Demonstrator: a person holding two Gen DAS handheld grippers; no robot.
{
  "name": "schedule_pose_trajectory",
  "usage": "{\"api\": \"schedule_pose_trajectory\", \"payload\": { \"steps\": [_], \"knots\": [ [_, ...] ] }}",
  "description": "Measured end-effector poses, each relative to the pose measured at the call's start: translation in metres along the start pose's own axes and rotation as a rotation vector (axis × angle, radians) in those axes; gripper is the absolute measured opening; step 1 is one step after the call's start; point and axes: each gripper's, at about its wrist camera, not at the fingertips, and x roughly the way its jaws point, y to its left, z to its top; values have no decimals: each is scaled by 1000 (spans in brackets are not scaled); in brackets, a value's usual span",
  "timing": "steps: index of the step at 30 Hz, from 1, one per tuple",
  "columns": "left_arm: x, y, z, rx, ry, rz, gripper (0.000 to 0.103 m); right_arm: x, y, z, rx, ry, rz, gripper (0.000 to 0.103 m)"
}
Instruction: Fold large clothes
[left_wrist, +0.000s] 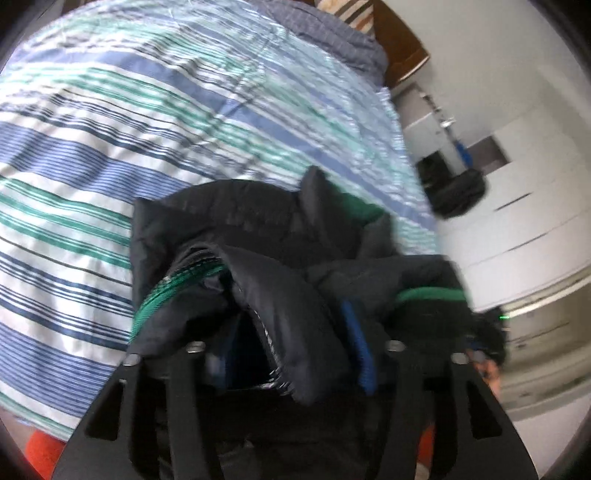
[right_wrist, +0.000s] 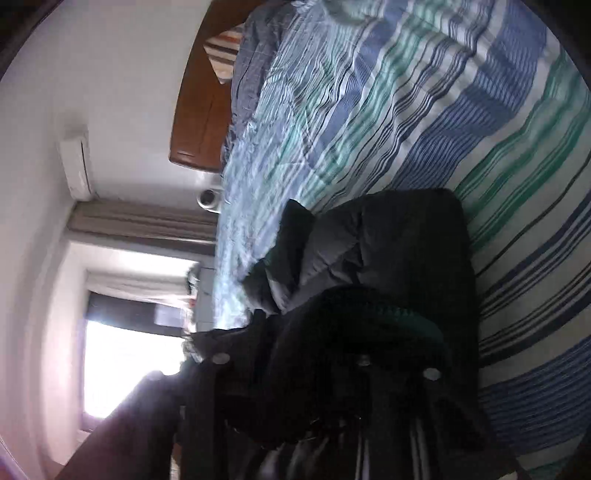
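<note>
A black padded jacket (left_wrist: 236, 218) with green trim (left_wrist: 428, 295) and a green zipper (left_wrist: 173, 284) lies bunched on a striped blue, green and white bed cover (left_wrist: 110, 122). My left gripper (left_wrist: 291, 332) stands open just above the near edge of the jacket. A loose fold hangs between its blue pads (left_wrist: 360, 350) without being pinched. In the right wrist view the same jacket (right_wrist: 399, 236) lies on the bed cover (right_wrist: 480, 110). It drapes over my right gripper (right_wrist: 325, 332) and hides the fingertips, so its state does not show.
A wooden headboard (left_wrist: 399, 44) and a striped pillow (right_wrist: 225, 51) are at the far end of the bed. White cabinets (left_wrist: 517, 192) and a dark bag (left_wrist: 458, 192) stand beside it. A bright window (right_wrist: 122, 350) and a wall air conditioner (right_wrist: 75, 166) are on the other side.
</note>
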Motion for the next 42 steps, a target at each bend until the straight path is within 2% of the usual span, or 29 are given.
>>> {"api": "schedule_pose_trajectory", "payload": {
  "steps": [1, 2, 3, 4, 7, 9, 11, 13, 14, 15, 16, 17, 18, 19, 21, 23, 26, 29, 33, 37, 42],
  "knots": [
    [-7, 1, 2, -6, -7, -44, 82, 0, 5, 4, -1, 9, 18, 62],
    [-14, 0, 2, -5, -20, -66, 90, -2, 10, 3, -9, 11, 28, 71],
    [-22, 0, 3, 2, -46, -76, 99, -3, 16, 4, -26, 9, 30, 86],
    [-30, 0, 3, 18, -69, -76, 99, -5, 23, 6, -61, 2, 12, 93],
    [-34, 1, 3, 95, -50, -35, 101, 0, 44, 8, -227, -8, -155, 93],
    [-17, 2, 2, 150, 4, 13, 101, 17, 58, 8, -382, 21, -346, 93],
    [4, 2, 3, 189, 31, 104, 101, 45, 64, 6, -546, 71, -496, 93],
    [31, -1, 6, 243, 39, 224, 101, 72, 59, 5, -626, 152, -595, 94],
    [41, -5, 8, 271, 40, 274, 100, 80, 56, 3, -646, 173, -632, 93],
    [52, -9, 9, 301, 37, 339, 91, 85, 55, 4, -648, 175, -639, 85],
    [60, -13, 8, 329, 28, 413, 57, 86, 57, 3, -647, 172, -621, 54],
    [64, -14, 8, 343, 22, 476, 41, 84, 62, 2, -652, 158, -611, 38],
    [64, -13, 10, 336, 14, 487, 25, 81, 74, -1, -687, 118, -642, 24],
    [59, -13, 12, 326, -1, 477, 16, 79, 82, -6, -731, 88, -670, 18],
    [44, -16, 18, 317, -53, 460, 13, 67, 112, -16, -844, -4, -701, 16],
    [27, -26, 28, 314, -139, 443, 13, 55, 139, -18, -928, -103, -691, 16],
    [22, -40, 38, 333, -267, 489, 13, 56, 160, -11, -981, -201, -710, 16],
    [52, -30, 45, 343, -304, 575, 13, 82, 136, 11, -912, -183, -762, 16],
    [101, 6, 45, 302, -250, 640, 16, 115, 63, 26, -744, -81, -799, 17],
    [114, 32, 44, 254, -266, 598, 22, 118, 32, 28, -685, -108, -719, 20],
    [126, 38, 42, 249, -272, 575, 23, 118, 11, 29, -652, -126, -664, 22]
  ]
}}
